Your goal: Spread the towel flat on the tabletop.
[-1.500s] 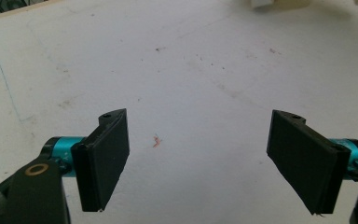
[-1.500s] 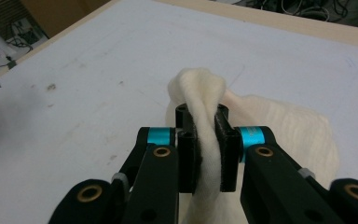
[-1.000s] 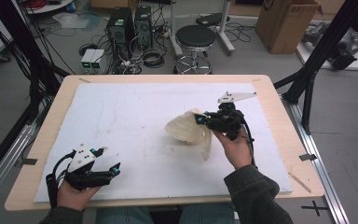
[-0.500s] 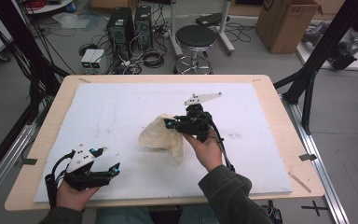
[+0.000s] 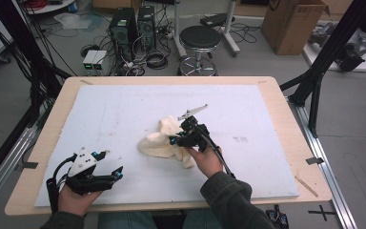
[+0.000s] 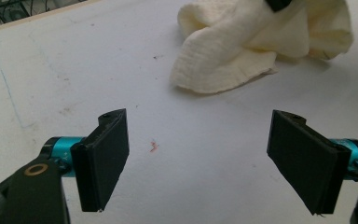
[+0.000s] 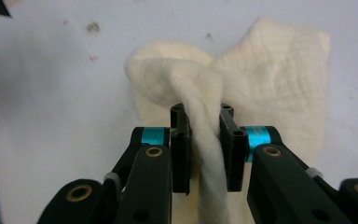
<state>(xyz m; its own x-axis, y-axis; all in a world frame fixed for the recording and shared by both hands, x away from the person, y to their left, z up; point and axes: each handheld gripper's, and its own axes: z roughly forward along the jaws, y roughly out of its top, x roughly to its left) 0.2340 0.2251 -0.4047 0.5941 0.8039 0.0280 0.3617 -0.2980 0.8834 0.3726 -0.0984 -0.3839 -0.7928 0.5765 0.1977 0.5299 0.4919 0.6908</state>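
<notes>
A crumpled cream cloth (image 5: 158,143) lies bunched on the white board (image 5: 124,105), left of centre. My right gripper (image 5: 175,141) sits low at its right side. In the right gripper view a fold of the cloth (image 7: 279,79) runs up between the jaws of that gripper (image 7: 204,116), and both pads touch it. The jaws have just been opening a little, with the fold still between them. My left gripper (image 5: 114,164) rests near the front left corner. Its jaws (image 6: 200,154) stand wide open over bare board, well short of the cloth (image 6: 242,51).
The white board covers most of a wooden table (image 5: 286,119). A small reddish mark (image 6: 154,146) lies on the board between the left jaws. Behind the table stand a stool (image 5: 199,38), computer cases (image 5: 133,24) and a cardboard box (image 5: 293,21).
My right gripper has carried the cloth leftward and down, toward the front of the board; the cloth now rests on the surface. The left gripper has stayed in place.
</notes>
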